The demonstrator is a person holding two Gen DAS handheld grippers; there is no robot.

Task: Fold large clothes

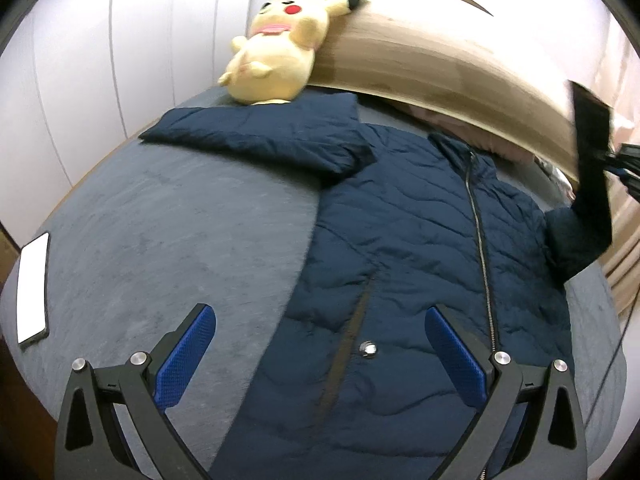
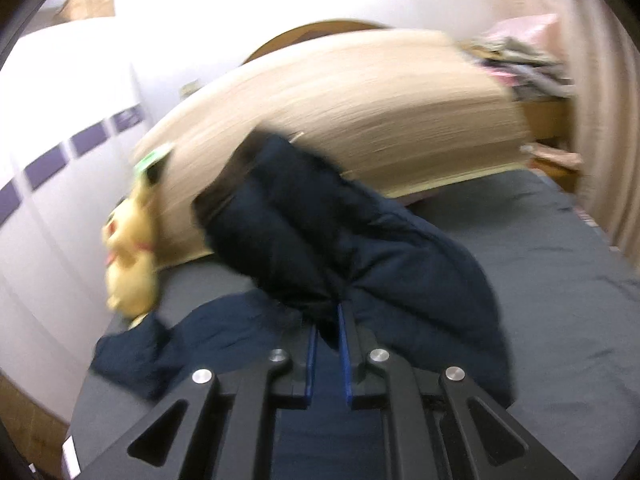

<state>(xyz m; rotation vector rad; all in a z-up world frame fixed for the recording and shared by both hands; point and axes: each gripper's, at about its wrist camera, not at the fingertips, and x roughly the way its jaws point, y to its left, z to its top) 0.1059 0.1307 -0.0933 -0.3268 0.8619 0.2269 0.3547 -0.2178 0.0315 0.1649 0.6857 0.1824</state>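
Observation:
A navy quilted jacket [image 1: 420,248] lies zipped, front up, on a grey bed [image 1: 168,240]. Its one sleeve [image 1: 260,132] stretches flat toward the plush toy. My left gripper [image 1: 320,328] hovers open above the jacket's lower front, blue pads wide apart, nothing between them. The other sleeve [image 1: 588,184] is lifted up at the right edge of the left wrist view. In the blurred right wrist view my right gripper [image 2: 329,320] is shut on that sleeve [image 2: 320,240], which hangs bunched above the bed [image 2: 560,280].
A yellow plush toy [image 1: 276,48] leans on the wooden headboard [image 1: 440,60] at the bed's far end. A white phone [image 1: 32,288] lies at the bed's left edge. White wardrobe doors [image 1: 120,60] stand on the left, a pile of clothes [image 2: 520,56] behind the headboard.

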